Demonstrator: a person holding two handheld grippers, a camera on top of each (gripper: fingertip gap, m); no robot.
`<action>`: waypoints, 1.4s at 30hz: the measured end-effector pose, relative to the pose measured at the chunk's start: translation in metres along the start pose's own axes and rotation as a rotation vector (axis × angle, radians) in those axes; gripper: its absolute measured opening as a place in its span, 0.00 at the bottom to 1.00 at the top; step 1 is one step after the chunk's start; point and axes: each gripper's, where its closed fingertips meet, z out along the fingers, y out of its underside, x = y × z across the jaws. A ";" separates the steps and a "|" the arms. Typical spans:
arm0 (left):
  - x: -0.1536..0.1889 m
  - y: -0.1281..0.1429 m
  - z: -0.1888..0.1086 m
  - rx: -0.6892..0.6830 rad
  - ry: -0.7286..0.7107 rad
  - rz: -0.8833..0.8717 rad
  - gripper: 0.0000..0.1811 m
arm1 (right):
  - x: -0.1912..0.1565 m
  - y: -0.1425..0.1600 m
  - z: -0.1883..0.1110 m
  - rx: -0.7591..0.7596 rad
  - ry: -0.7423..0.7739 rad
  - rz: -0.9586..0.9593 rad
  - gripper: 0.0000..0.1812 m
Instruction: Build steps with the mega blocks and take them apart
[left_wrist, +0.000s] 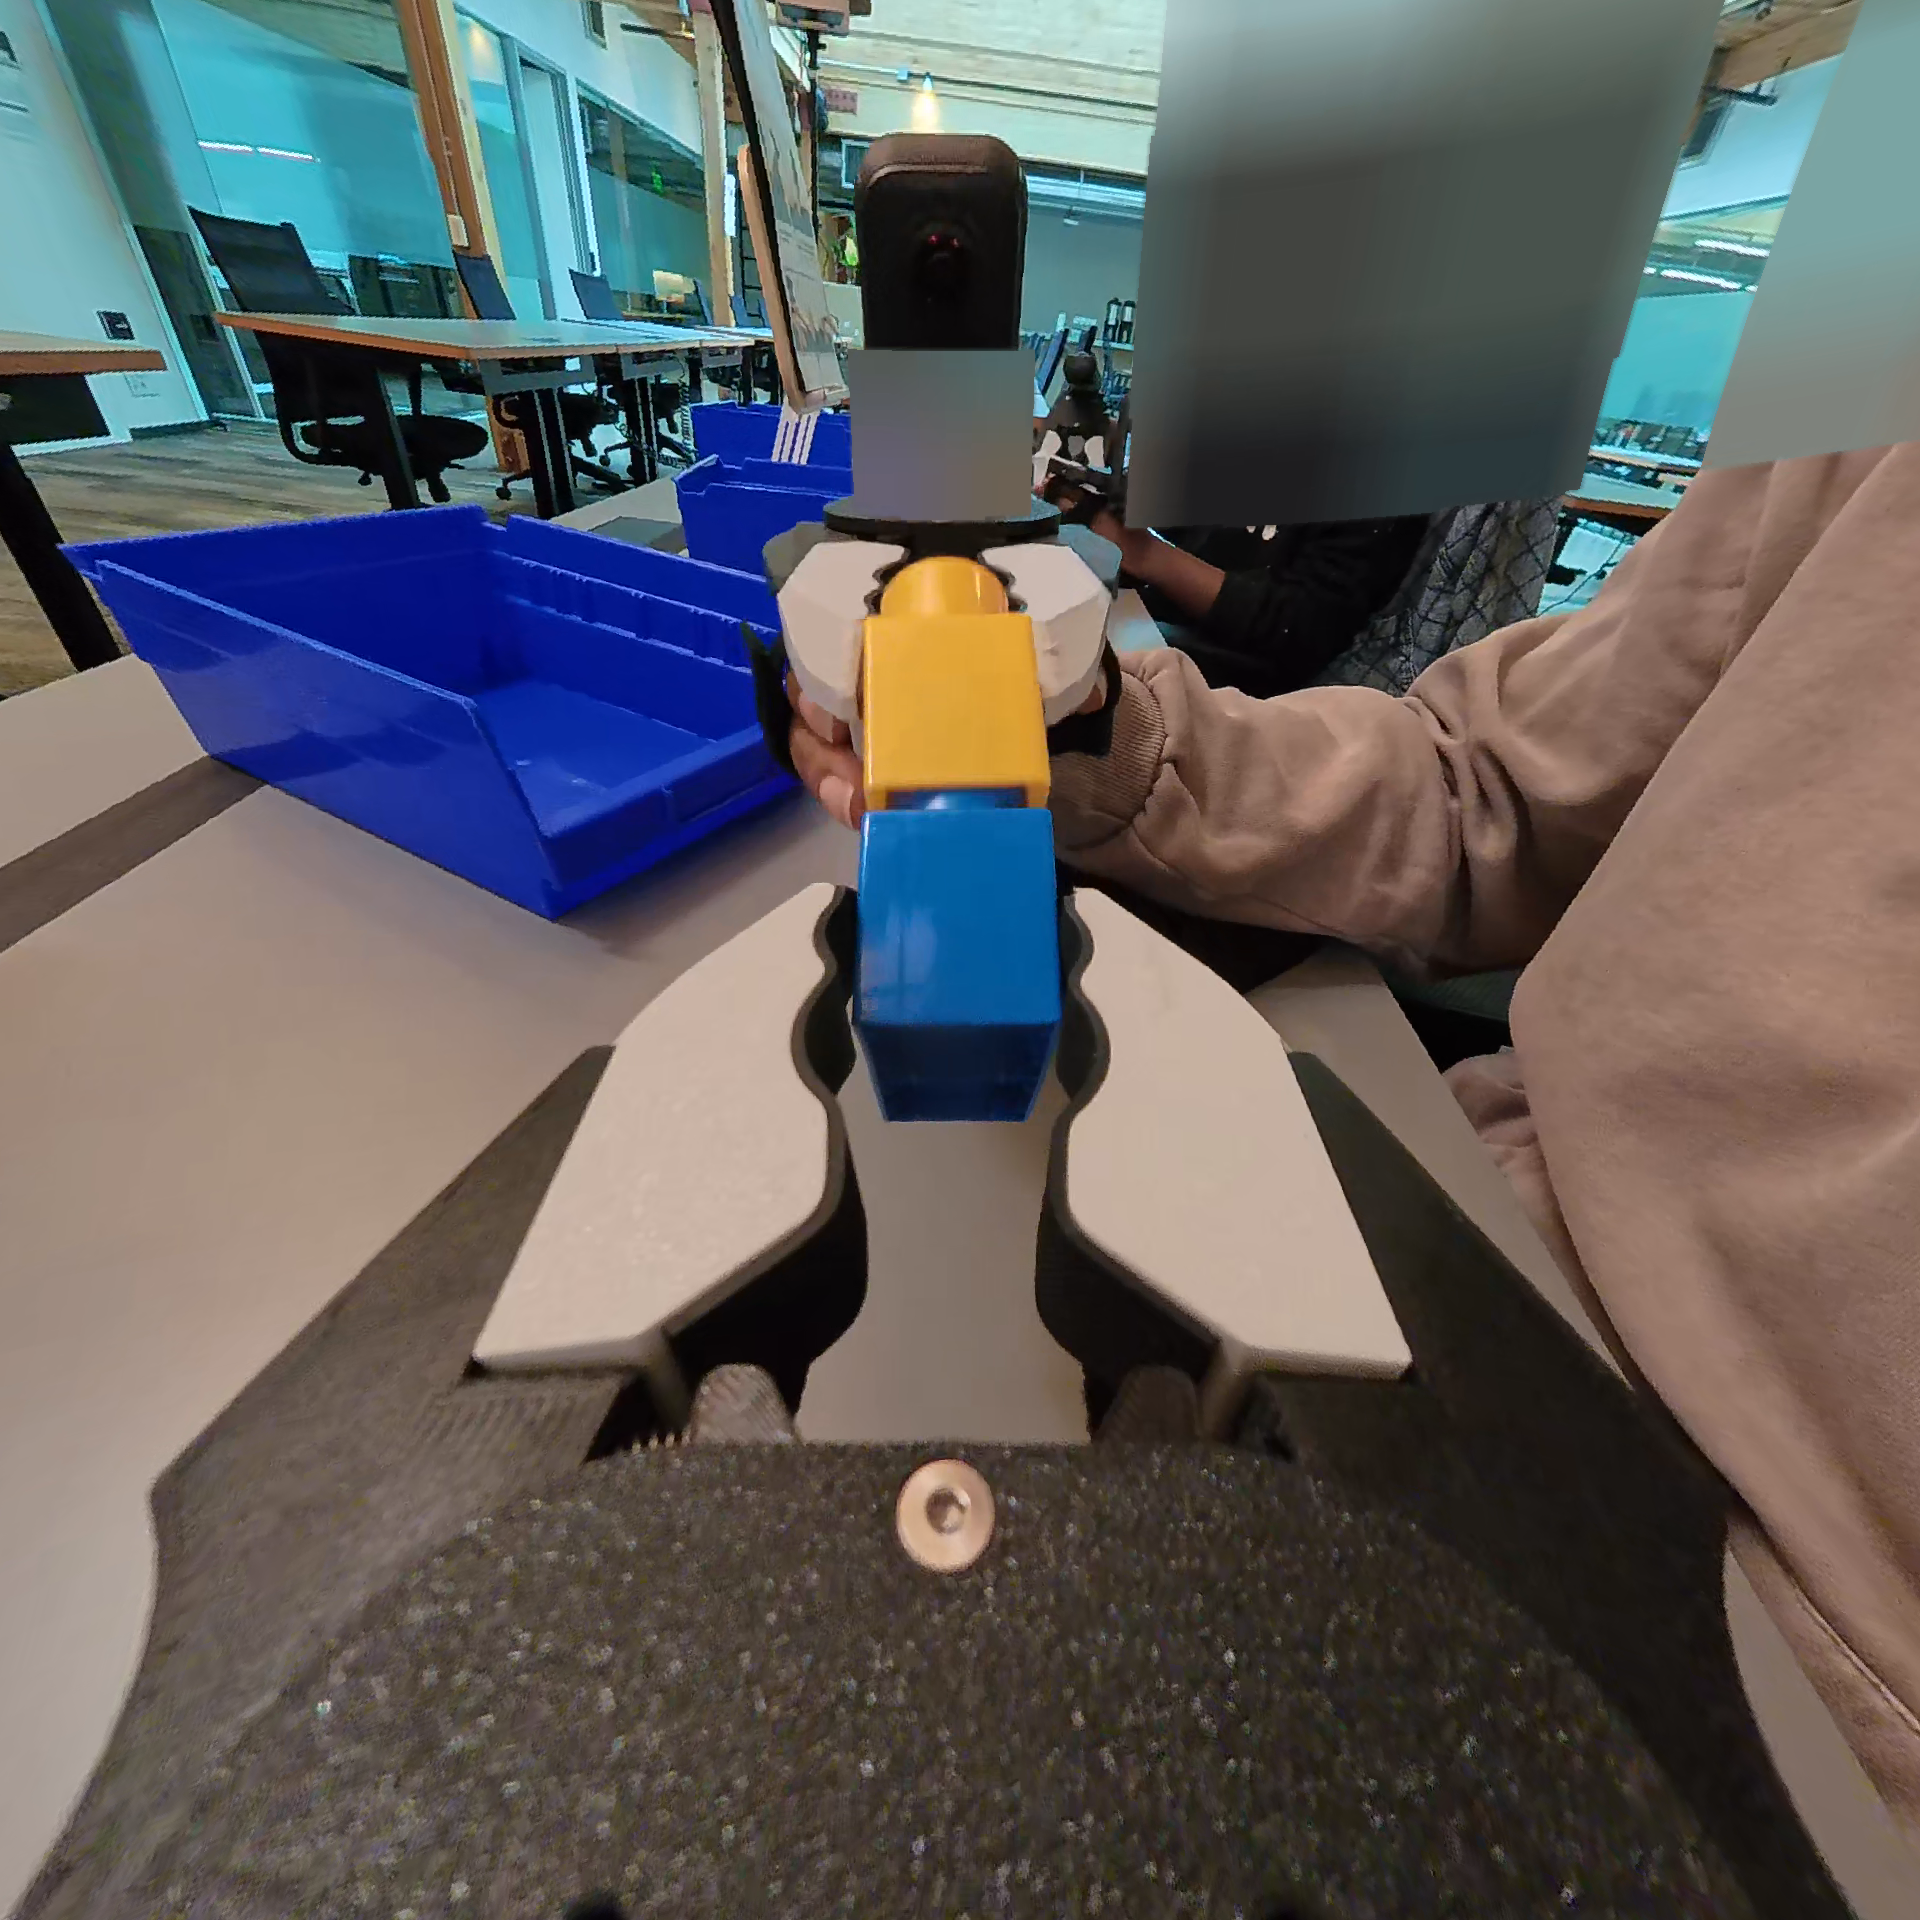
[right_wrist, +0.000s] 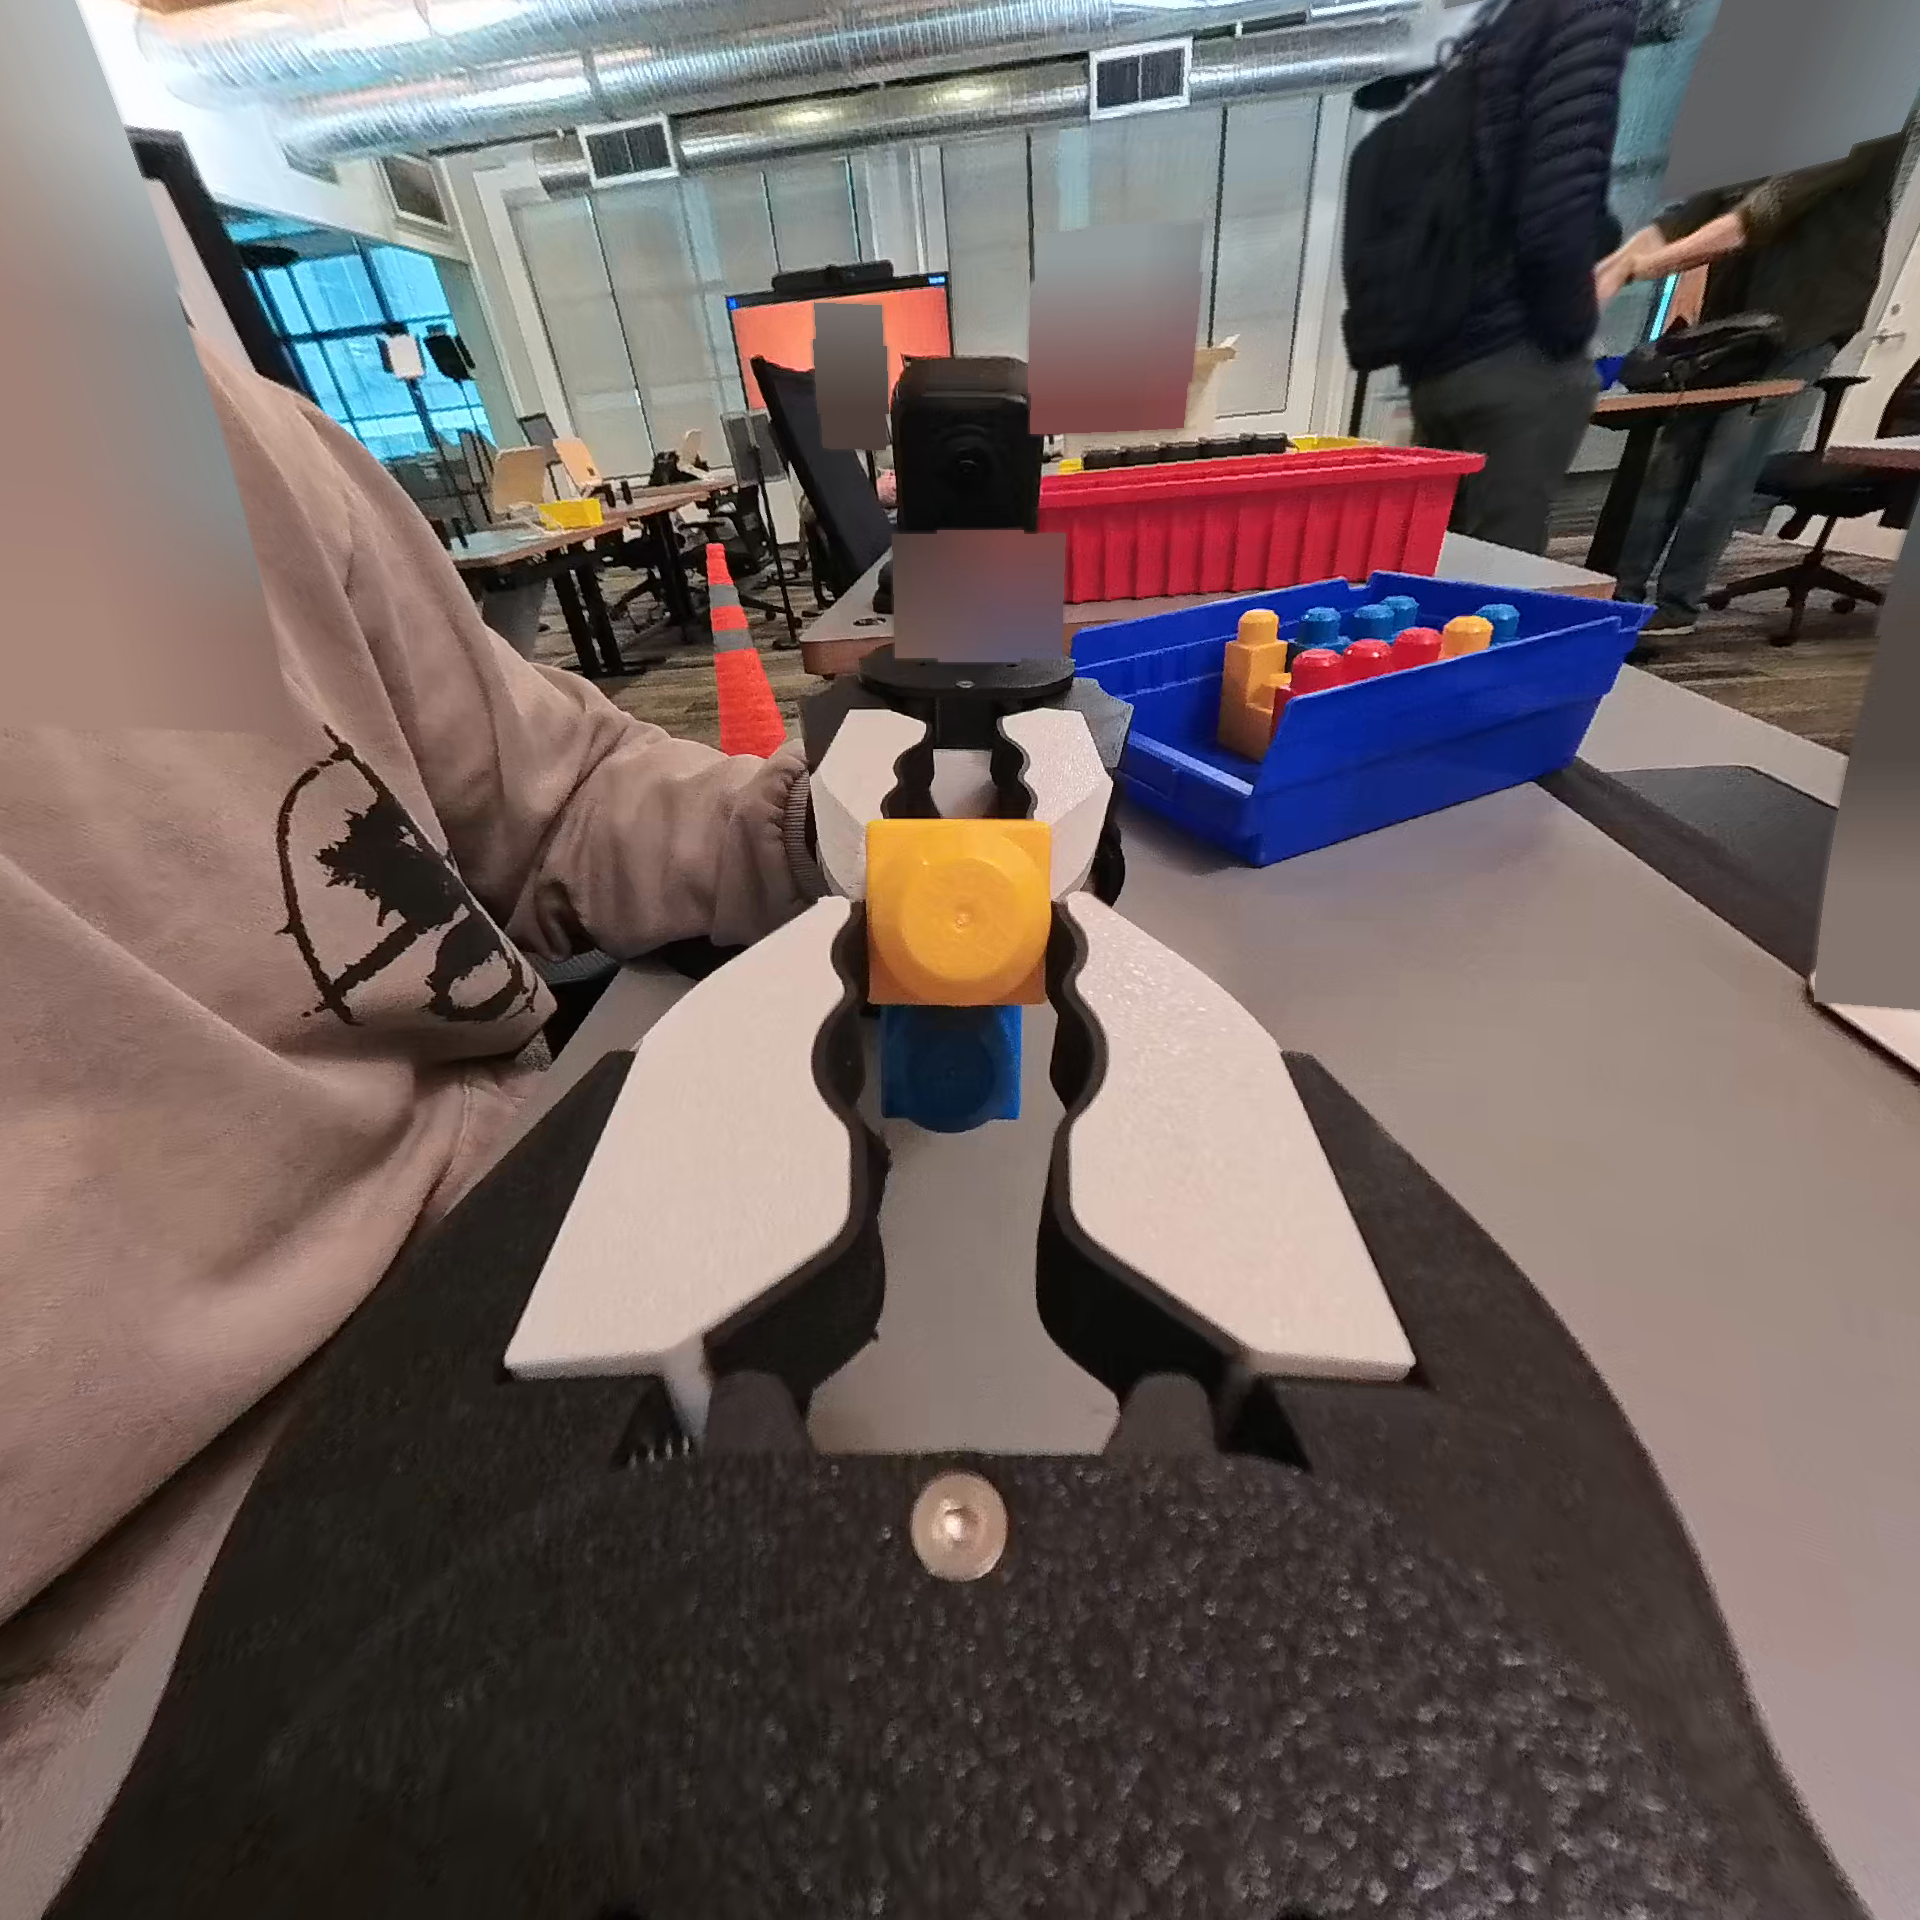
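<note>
Above the grey table (left_wrist: 312, 1039), clear of its surface, two joined mega blocks are held between the two grippers, which face each other tip to tip. Left gripper (left_wrist: 954, 977): its fingers are pressed against the sides of the blue block (left_wrist: 956, 935), pinching it. Right gripper (right_wrist: 961, 935): its fingers are pinching the yellow block (right_wrist: 958, 914), seen stud-end on in its own view. Yellow block (left_wrist: 951, 717) and blue block meet end to end, though a narrow gap shows at the joint with a blue stud visible in it. In the right wrist view the blue block (right_wrist: 951, 1070) lies just behind and below the yellow one.

Toward the far left edge of the table in the left wrist view stands a blue bin (left_wrist: 436, 686) with nothing visible in it. In the right wrist view another blue bin (right_wrist: 1351, 748) sits toward the far right edge, holding loose blocks (right_wrist: 1361, 649) in red, blue and orange-yellow. A red crate (right_wrist: 1247, 520) stands beyond it. A tan sleeve (left_wrist: 1403, 748) reaches to the right gripper.
</note>
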 end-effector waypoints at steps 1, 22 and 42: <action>-0.001 0.000 -0.002 0.001 -0.004 0.001 0.20 | 0.000 -0.003 -0.003 0.015 0.002 -0.001 0.18; -0.054 -0.004 -0.030 0.077 -0.263 0.008 0.20 | 0.172 0.023 -0.208 -0.814 0.607 0.103 0.18; -0.036 -0.012 -0.021 0.106 -0.198 0.018 0.20 | 0.179 0.084 -0.176 -0.979 0.537 0.183 0.28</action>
